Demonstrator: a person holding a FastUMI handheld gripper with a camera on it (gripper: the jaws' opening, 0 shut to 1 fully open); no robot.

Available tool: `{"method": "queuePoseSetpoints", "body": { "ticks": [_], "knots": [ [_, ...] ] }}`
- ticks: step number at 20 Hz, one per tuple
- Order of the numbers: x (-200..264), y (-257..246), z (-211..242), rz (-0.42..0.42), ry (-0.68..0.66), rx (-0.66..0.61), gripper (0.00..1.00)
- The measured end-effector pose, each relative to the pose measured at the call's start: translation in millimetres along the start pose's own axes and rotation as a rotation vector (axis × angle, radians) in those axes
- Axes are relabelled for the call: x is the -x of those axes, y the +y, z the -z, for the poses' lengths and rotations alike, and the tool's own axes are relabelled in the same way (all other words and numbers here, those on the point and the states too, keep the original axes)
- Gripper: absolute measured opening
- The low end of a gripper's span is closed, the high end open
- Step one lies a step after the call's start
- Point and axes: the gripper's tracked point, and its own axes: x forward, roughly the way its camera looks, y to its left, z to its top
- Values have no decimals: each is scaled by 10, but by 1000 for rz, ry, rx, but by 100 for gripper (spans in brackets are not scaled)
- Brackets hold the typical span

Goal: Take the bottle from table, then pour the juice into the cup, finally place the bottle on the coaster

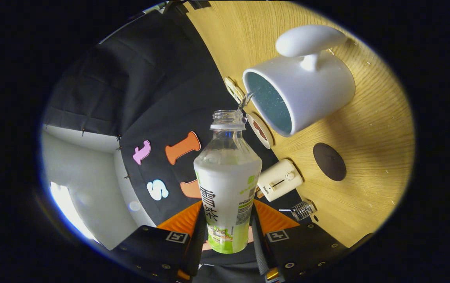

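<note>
Bottle clamped btwn both fingers of the gripper, tipped over w/ its open neck just beside the rim of the white cup; thin stream of liquid at the mouth. Cup sits on the wood table. Dark round coaster near the cup, apart from it. Small cream toaster just beyond the bottle.
</note>
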Motion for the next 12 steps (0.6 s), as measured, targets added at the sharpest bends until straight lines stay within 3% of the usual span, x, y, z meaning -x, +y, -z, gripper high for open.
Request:
{"method": "queuePoseSetpoints", "body": {
  "ticks": [12],
  "knots": [
    [-8,107,9,-36,-10,-143,57]
  ]
}}
